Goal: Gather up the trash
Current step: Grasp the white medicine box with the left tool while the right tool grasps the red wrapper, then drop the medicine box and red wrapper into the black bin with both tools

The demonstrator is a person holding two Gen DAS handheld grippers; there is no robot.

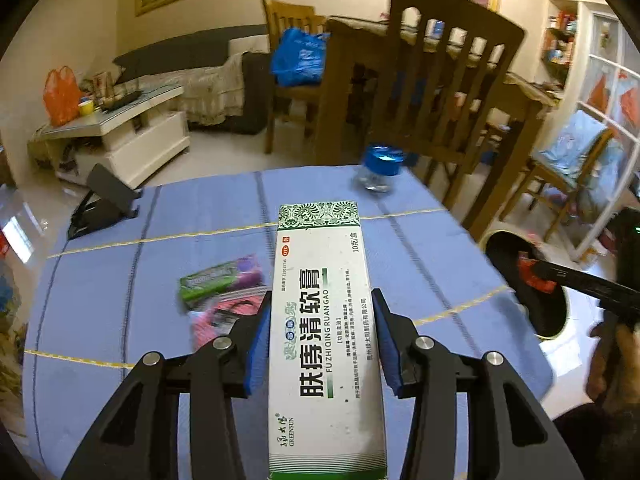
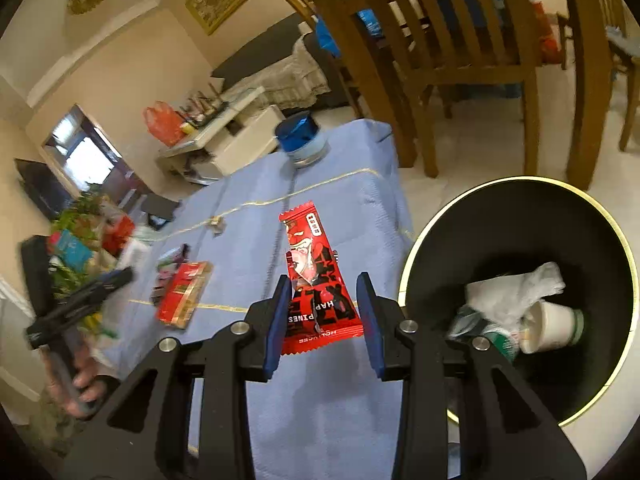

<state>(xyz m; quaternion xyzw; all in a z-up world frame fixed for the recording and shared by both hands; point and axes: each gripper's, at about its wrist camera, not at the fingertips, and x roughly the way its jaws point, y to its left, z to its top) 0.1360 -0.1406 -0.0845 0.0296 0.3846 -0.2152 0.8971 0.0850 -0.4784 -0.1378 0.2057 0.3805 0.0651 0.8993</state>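
My left gripper [image 1: 322,296] is shut on a long white and green ointment box [image 1: 320,272], its blue pads pressing on both long sides, and the box is held above the blue tablecloth [image 1: 120,380]. In the right wrist view my right gripper [image 2: 324,280] is shut on a red snack wrapper [image 2: 310,256] that sticks out forward past the fingertips. It hangs over the table's right edge, beside the black trash bin [image 2: 520,216]. The bin holds crumpled tissue and a paper cup [image 2: 554,326]. A green and purple wrapper [image 1: 220,278] and a pink wrapper [image 1: 224,316] lie on the cloth.
A jar with a blue lid [image 1: 380,168] stands at the table's far edge. A black stand [image 1: 104,200] sits at the far left corner and a red packet [image 2: 182,296] lies on the cloth. Wooden chairs [image 1: 440,80] stand behind the table and bin.
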